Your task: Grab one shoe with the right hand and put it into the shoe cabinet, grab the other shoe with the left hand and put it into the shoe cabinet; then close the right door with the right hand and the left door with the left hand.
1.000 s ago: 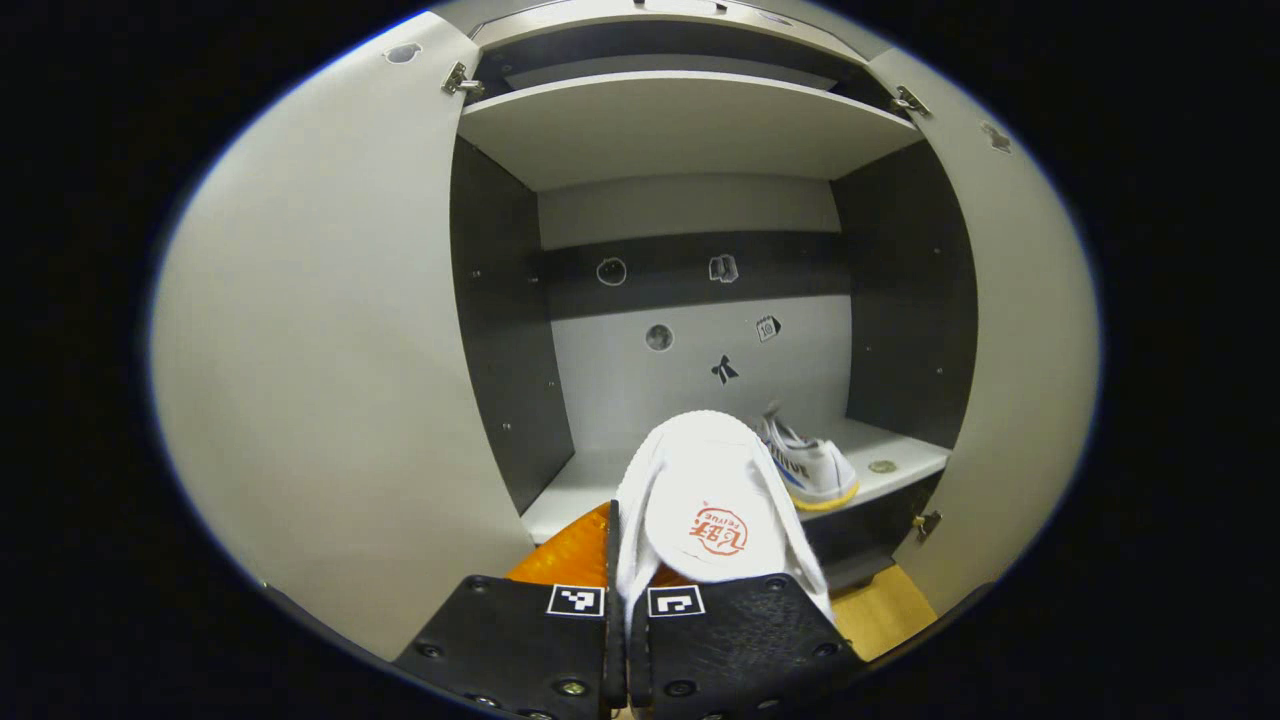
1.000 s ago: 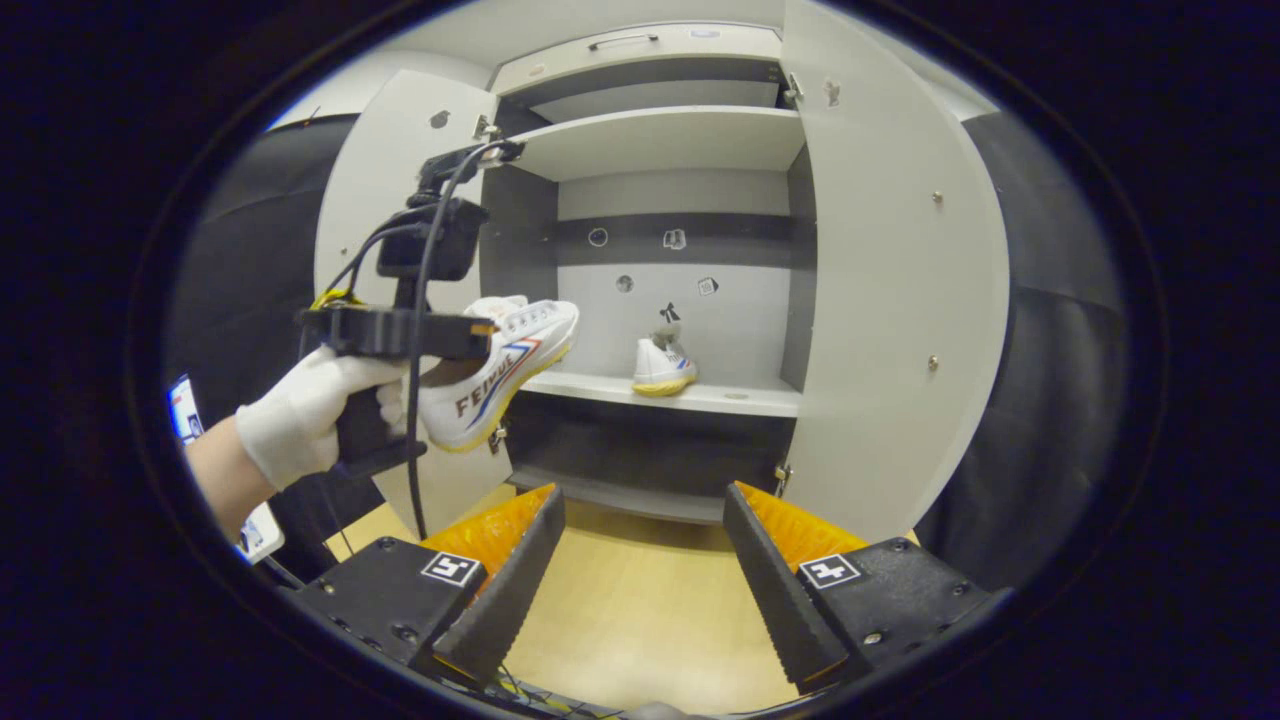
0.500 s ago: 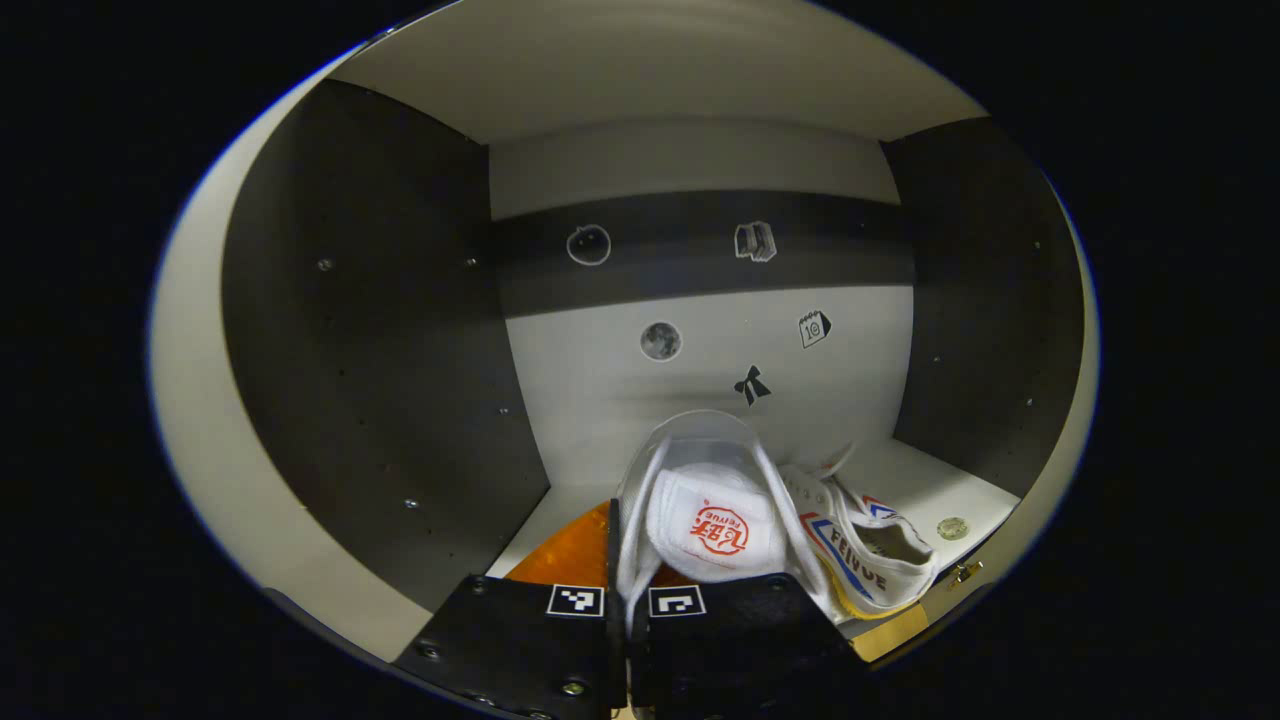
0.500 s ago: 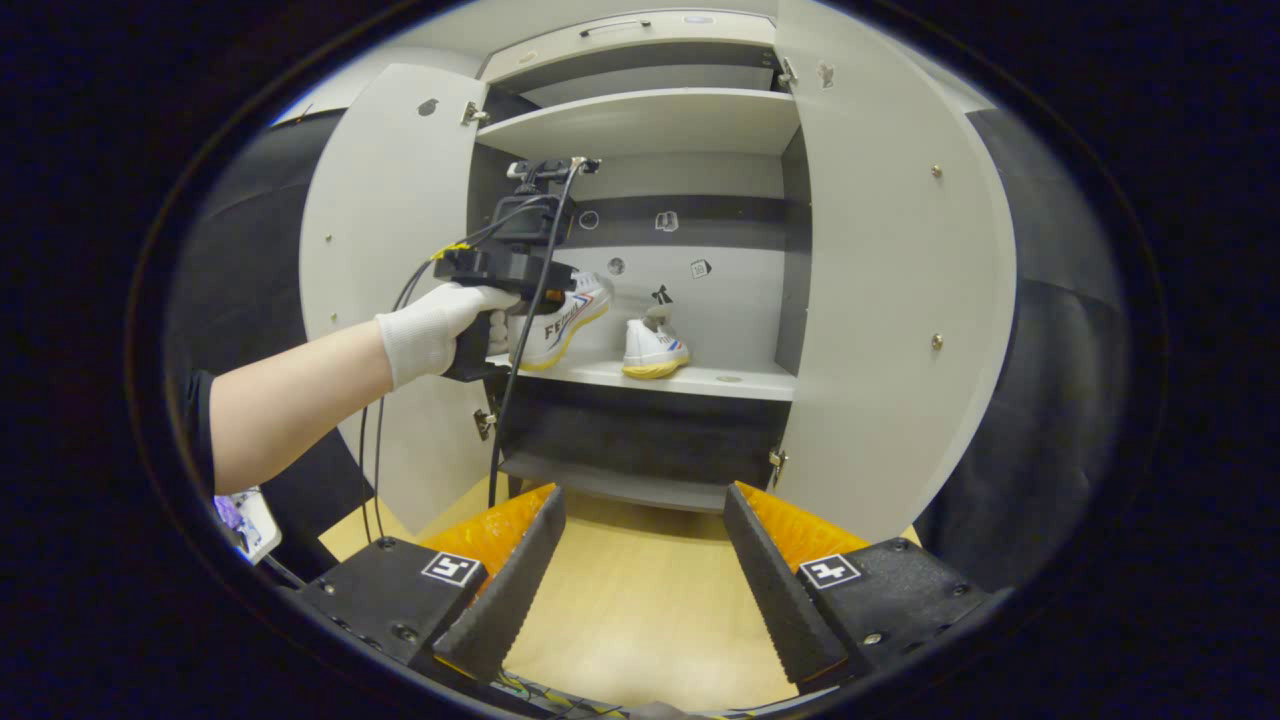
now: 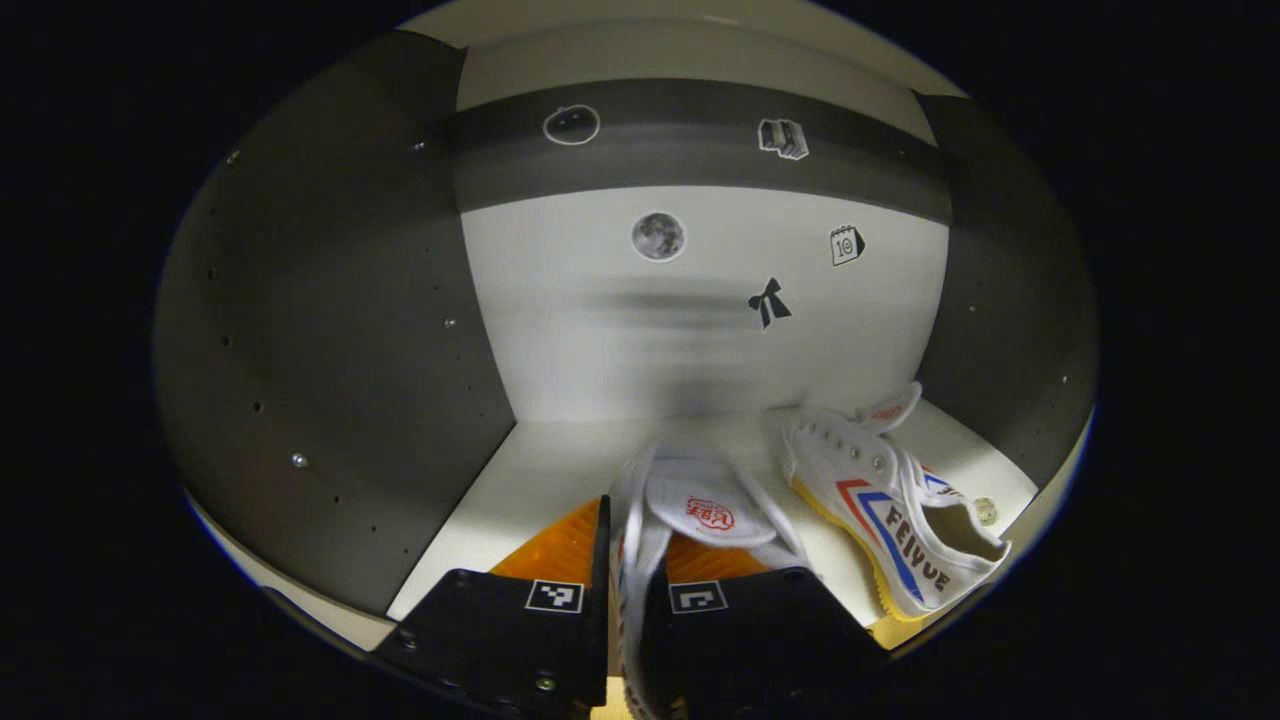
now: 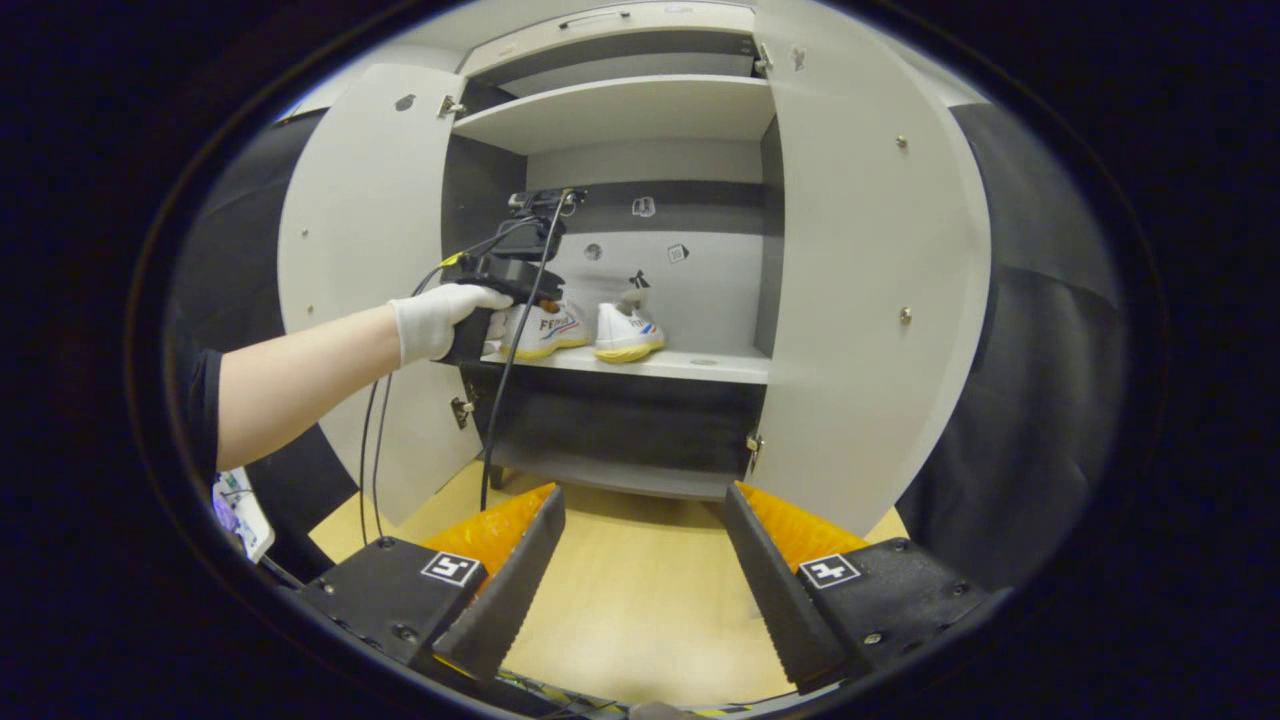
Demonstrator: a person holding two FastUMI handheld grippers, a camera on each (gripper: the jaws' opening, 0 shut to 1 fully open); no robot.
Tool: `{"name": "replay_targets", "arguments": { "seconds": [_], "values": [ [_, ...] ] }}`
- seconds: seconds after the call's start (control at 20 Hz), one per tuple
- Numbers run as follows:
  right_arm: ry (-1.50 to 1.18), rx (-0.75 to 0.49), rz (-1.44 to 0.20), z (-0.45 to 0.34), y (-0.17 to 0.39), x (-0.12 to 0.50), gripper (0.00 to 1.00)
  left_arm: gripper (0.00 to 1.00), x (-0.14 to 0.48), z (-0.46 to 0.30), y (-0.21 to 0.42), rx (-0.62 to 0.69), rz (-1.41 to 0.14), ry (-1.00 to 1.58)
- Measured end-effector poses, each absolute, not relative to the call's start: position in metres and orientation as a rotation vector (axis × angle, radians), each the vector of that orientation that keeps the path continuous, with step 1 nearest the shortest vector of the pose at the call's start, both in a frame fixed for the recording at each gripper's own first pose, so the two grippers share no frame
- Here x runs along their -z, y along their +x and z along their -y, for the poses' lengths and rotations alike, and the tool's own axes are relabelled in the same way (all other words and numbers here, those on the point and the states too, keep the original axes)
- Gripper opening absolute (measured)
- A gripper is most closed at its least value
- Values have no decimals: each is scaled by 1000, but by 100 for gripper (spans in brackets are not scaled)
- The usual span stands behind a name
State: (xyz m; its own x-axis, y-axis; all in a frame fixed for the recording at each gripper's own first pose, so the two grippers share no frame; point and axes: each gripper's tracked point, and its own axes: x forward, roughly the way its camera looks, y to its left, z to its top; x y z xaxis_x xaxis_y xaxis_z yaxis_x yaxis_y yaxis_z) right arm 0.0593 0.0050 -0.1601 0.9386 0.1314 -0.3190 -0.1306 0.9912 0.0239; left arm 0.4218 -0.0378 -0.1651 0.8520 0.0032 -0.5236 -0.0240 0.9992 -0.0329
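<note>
Since your left gripper (image 5: 625, 600) clamps shoe 2 (image 5: 700, 505) beside shoe 1 (image 5: 895, 510) on the shelf (image 5: 520, 470), release there; right gripper (image 6: 640, 570) gapes, idle.

Bare shelf (image 5: 500, 480) left of both shoes (image 5: 880, 500).

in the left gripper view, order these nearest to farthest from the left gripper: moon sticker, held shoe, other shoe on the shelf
1. held shoe, clamped between the left gripper fingers.
2. other shoe, on the shelf, just right.
3. moon sticker, up on the back wall.
</note>
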Motion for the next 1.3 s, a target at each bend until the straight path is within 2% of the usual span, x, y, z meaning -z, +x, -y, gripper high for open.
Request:
{"name": "replay_targets", "arguments": {
  "seconds": [0.05,0.1,0.3,0.45,0.9,0.95,1.0,1.05,1.3],
  "values": [
    [1,-133,-319,-4,59,157,100,18,159,39,418,-8,-540,-47],
    [0,-128,-309,-3,60,154,100,22,153,38,417,-3,-516,-39],
    [6,-117,-284,-3,60,145,100,92,116,33,402,-4,-410,-33],
    [6,-105,-247,-2,57,131,100,96,88,31,382,-3,-339,-55],
    [-16,-53,-130,8,39,82,100,95,-6,45,276,47,-92,-12],
    [-11,-48,-122,9,37,78,100,95,-10,47,264,59,-77,-9],
    [-5,-42,-116,10,34,73,100,100,-13,50,249,71,-66,-11],
    [2,-41,-114,11,32,71,100,95,-18,52,233,78,-53,-20],
    [-2,-7,-77,20,15,54,100,95,-25,50,164,82,-17,-37]
  ]
}}
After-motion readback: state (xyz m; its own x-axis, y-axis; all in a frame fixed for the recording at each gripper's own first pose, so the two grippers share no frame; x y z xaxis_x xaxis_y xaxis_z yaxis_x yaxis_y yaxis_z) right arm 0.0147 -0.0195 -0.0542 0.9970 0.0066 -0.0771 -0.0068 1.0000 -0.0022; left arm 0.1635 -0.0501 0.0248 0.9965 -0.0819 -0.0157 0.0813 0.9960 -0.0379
